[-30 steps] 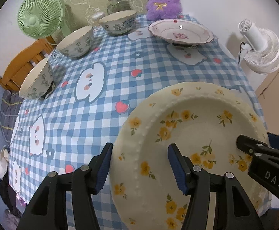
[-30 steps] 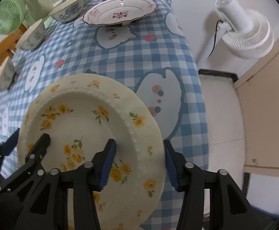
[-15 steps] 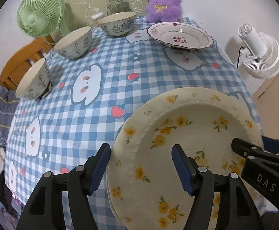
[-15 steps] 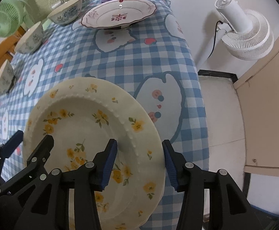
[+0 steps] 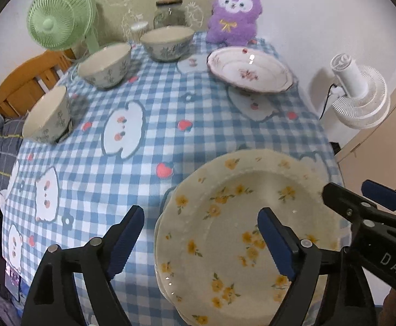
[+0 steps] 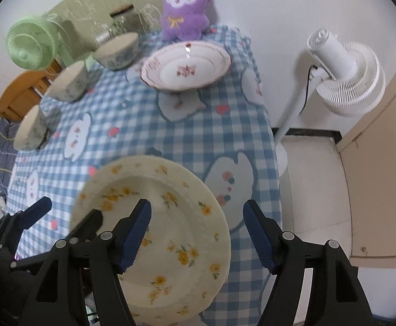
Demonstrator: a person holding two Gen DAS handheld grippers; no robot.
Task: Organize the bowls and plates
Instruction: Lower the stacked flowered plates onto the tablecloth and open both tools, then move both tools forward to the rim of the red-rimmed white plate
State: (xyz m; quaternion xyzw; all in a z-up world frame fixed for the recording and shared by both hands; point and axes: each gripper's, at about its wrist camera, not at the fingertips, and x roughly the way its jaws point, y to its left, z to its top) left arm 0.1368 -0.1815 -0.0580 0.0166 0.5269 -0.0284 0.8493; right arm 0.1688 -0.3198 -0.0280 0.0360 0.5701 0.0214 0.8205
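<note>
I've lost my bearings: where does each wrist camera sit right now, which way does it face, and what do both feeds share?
Left wrist: sits behind the left gripper, facing steeply down over the yellow-flowered plate's left rim toward the bowls; jaws opening, rim between them; right gripper intrudes at right.
Right wrist: sits behind the right gripper, facing down over the same plate's right rim and the floor; jaws opening; left gripper at left.
Shared: that plate, pink-flowered plate, purple plush, checked tablecloth.

Bowls (image 5: 105, 65): three, floral-patterned. Yellow-flowered plates (image 5: 241, 233): two, stacked. Pink-flowered plate (image 5: 249, 70): one. Fans: two, one green (image 5: 59, 17), one white (image 5: 361, 95). Purple plush toy (image 5: 234, 16): one. Glass jar (image 5: 169, 12): one.
</note>
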